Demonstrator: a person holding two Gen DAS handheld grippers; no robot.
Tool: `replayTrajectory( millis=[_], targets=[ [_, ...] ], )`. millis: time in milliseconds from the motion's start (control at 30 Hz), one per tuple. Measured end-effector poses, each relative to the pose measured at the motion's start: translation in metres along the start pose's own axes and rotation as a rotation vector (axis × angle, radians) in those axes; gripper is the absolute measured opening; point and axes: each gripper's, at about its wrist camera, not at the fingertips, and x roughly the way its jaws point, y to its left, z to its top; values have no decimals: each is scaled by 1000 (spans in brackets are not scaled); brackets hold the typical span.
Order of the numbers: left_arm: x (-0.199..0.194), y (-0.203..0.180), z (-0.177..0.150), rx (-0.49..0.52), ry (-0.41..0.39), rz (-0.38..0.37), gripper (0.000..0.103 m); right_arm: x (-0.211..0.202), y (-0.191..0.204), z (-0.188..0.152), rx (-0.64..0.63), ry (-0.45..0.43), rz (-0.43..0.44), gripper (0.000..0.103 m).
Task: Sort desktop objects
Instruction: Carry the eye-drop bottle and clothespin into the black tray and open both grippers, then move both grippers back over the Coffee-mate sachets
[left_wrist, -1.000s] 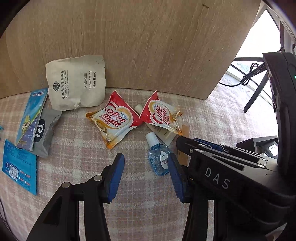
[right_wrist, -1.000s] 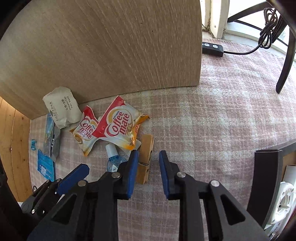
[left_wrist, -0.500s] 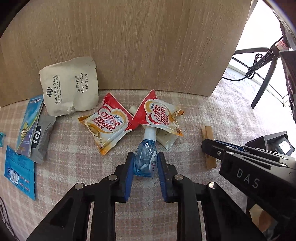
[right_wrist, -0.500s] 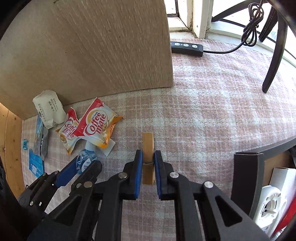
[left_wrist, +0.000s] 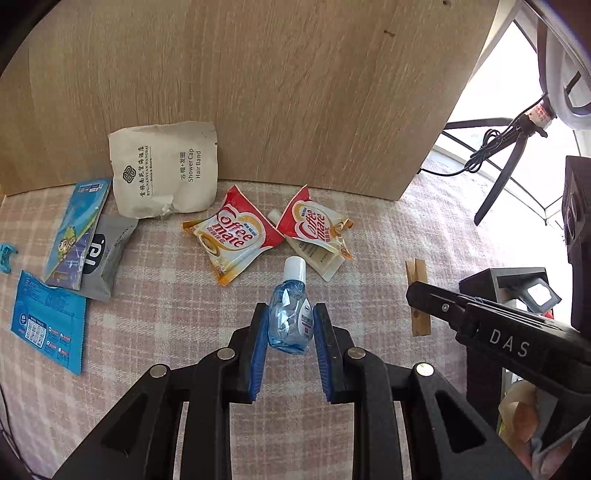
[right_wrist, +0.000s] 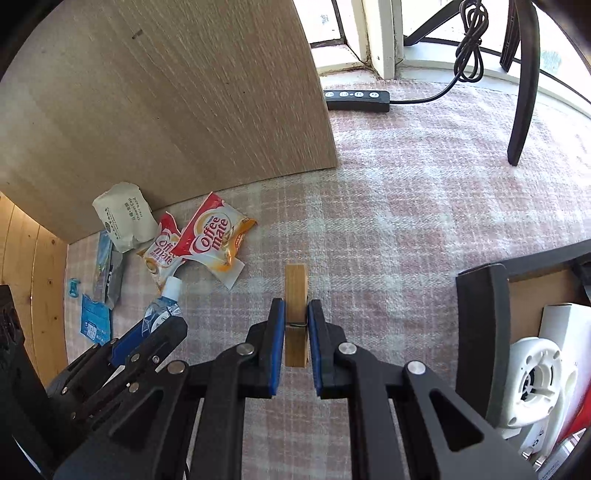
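My left gripper (left_wrist: 290, 314) is shut on a small clear-blue bottle (left_wrist: 290, 321) with a white cap, held just above the plaid cloth. My right gripper (right_wrist: 296, 310) is shut on a wooden clothespin (right_wrist: 296, 295), held lengthwise between the pads. The clothespin also shows in the left wrist view (left_wrist: 416, 295), the bottle in the right wrist view (right_wrist: 164, 306). Two red Coffee-mate sachets (left_wrist: 236, 236) (left_wrist: 314, 225) lie ahead on the cloth over a cream tube (left_wrist: 321, 258).
A shower-cap packet (left_wrist: 162, 177) leans on the wooden board (left_wrist: 258, 92). Blue and grey packets (left_wrist: 88, 240) and a blue sachet (left_wrist: 48, 321) lie left. A black box edge (right_wrist: 480, 332) and white appliance (right_wrist: 535, 376) stand right. A power strip (right_wrist: 356, 99) lies far back.
Both grippers went from open to shut: the left closed on the bottle, the right on the clothespin. Both now hold their objects slightly drawn back from the sachets.
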Motion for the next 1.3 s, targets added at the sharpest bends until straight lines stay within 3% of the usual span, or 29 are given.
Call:
replayTrajectory(
  millis=[267, 400, 800, 967, 1000, 1033, 1067, 1100, 1300],
  targets=[
    [-42, -76, 1, 118, -40, -84, 22, -69, -38, 7, 31, -72, 6, 13],
    [-47, -126, 0, 177, -27, -149, 22, -102, -62, 7, 55, -122, -35, 13],
    [-39, -247, -10, 341, 5, -238, 22, -180, -206, -26, 228, -196, -209, 13],
    [-35, -273, -14, 386, 22, -243, 25, -189, -242, -31, 262, -193, -246, 13],
    [-34, -276, -15, 390, 35, -240, 38, -190, -246, -31, 267, -193, -242, 15],
    [-35, -278, -15, 394, 39, -243, 44, -190, -250, -32, 287, -192, -255, 20],
    [-37, -279, -16, 400, 28, -243, 47, -192, -253, -32, 305, -196, -260, 31],
    [-40, -279, -18, 407, 12, -230, 47, -195, -255, -33, 314, -210, -253, 35],
    [-43, -264, -14, 396, -2, -216, 46, -199, -246, -31, 303, -231, -234, 35]
  ],
)
